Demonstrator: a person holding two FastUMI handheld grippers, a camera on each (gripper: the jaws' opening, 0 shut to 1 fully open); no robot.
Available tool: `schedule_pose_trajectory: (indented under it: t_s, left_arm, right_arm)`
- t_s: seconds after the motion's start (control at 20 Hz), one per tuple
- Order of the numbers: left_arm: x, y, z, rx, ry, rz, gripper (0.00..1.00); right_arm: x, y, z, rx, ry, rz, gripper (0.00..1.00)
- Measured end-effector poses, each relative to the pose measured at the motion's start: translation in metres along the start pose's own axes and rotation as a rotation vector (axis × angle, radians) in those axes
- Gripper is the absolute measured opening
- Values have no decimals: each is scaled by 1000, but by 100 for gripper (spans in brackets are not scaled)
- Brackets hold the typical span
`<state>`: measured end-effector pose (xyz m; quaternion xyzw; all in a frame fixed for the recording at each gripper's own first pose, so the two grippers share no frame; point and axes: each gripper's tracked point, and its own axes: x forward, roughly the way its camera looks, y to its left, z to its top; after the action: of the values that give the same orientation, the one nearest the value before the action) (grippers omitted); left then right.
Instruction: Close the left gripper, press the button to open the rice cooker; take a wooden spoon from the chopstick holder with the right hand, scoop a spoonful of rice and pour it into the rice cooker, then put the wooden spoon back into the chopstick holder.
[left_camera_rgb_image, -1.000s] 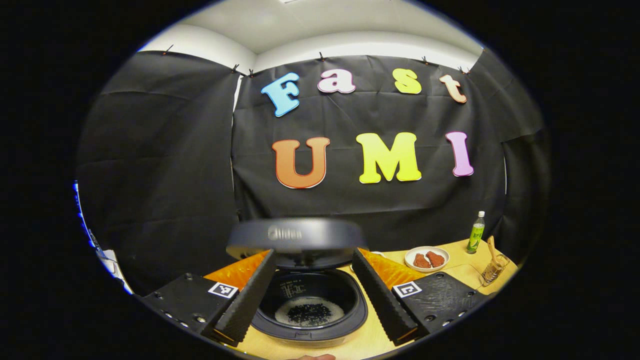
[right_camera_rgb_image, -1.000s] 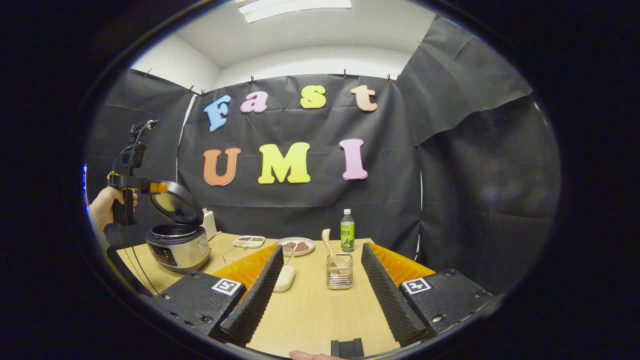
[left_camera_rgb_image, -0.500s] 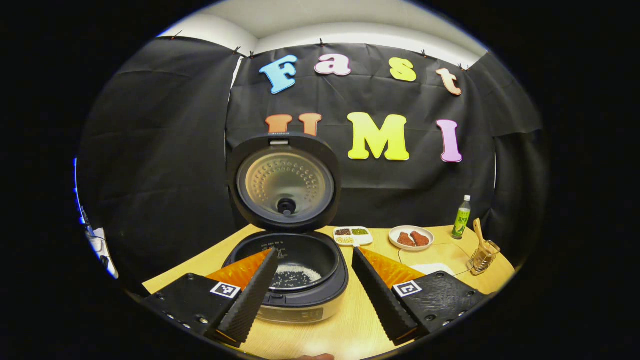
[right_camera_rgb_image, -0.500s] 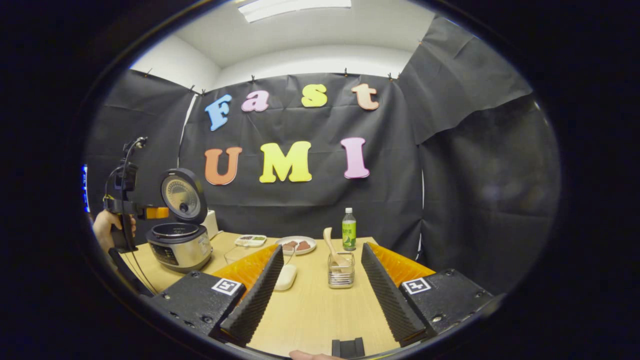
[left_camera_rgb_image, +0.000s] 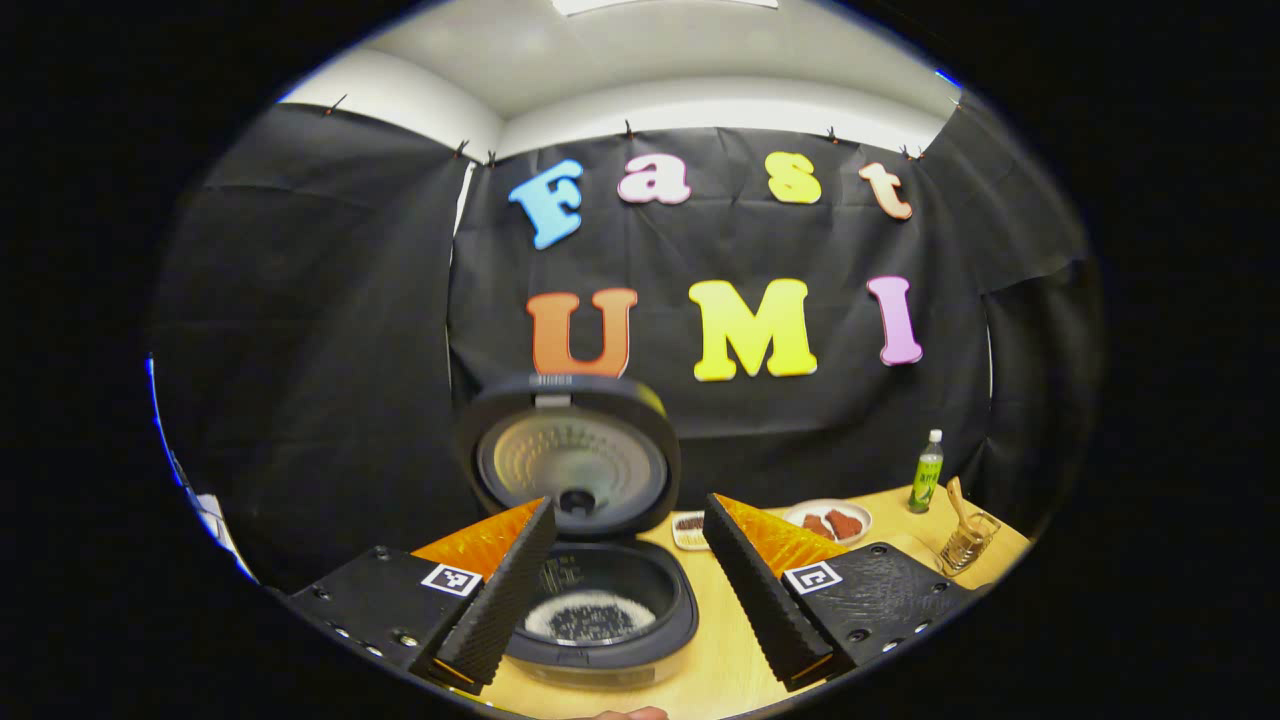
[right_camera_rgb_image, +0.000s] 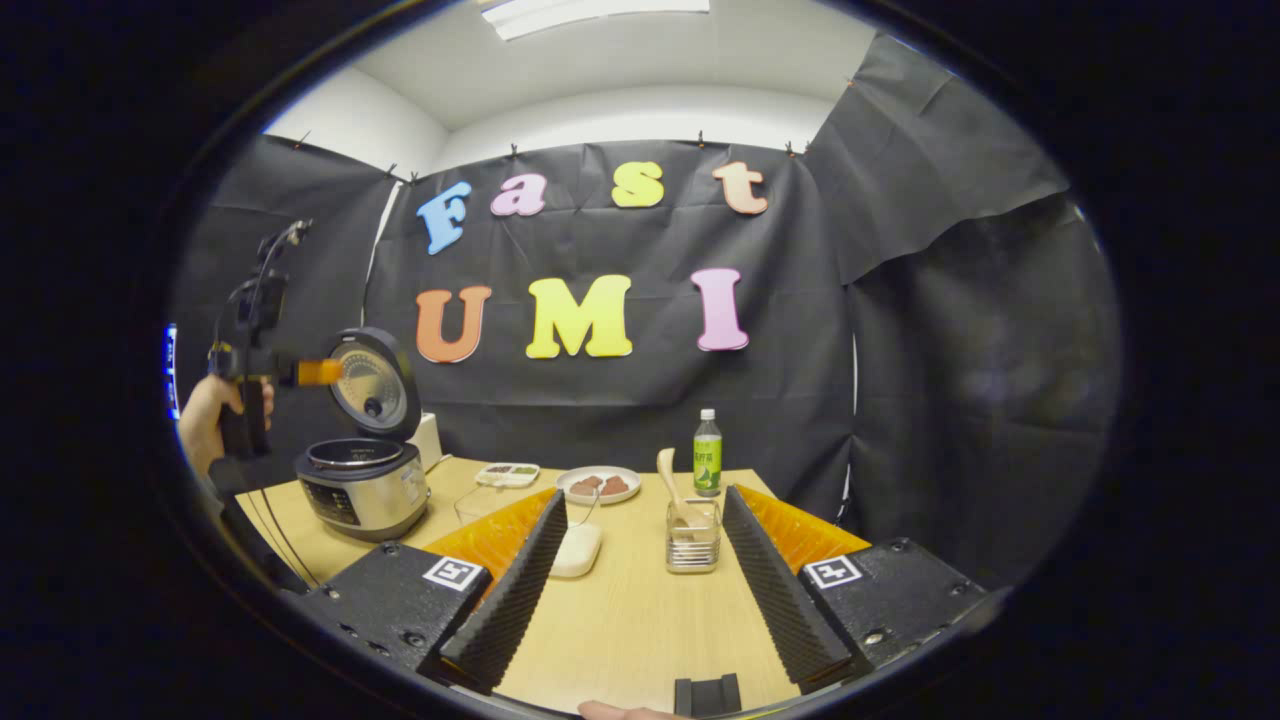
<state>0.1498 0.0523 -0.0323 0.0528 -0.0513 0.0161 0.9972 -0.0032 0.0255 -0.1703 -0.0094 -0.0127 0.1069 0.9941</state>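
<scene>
Rice cooker (right_camera_rgb_image: 365, 480) lid up, pot exposed. Left gripper (left_camera_rgb_image: 625, 600) open, empty, above it. Right gripper (right_camera_rgb_image: 640, 590) open, empty, facing the wooden spoon (right_camera_rgb_image: 672, 485) in its holder (right_camera_rgb_image: 692, 538) (light, probably tippy). Off-centre grab could topple the holder.

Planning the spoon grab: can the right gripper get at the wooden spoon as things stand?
Probably yes. The right gripper is open and the spoon stands up out of the holder straight ahead between its fingers, with bare table between. The bottle stands behind it.
</scene>
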Motion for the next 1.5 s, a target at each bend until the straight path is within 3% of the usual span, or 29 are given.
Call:
schedule_pose_trajectory:
  t_s: [0.15,0.3,0.55,0.6,0.75,0.8,0.85,1.1,1.5]
  left_arm:
    - [40,14,41,70,-75,33,94]
    - [82,21,58,47,-85,25,94]
    - [142,43,49,12,10,41,95]
    - [149,43,44,-14,32,31,90]
    - [163,53,15,-44,138,37,94]
    - [162,53,2,-42,194,27,95]
    - [160,50,12,-43,144,11,97]
    - [132,44,-5,-43,228,-12,100]
    - [42,18,-80,-71,342,-29,99]
  right_arm:
    - [9,4,-10,-4,19,15,100]
    - [22,4,-16,9,31,26,100]
    - [45,-2,-30,26,59,30,100]
    - [49,-4,-34,35,69,28,100]
    - [58,-5,-42,62,88,23,100]
    - [58,-4,-44,68,91,24,100]
    - [57,-3,-44,69,89,26,100]
    - [48,7,-38,50,75,41,100]
    - [15,20,-25,20,34,68,100]
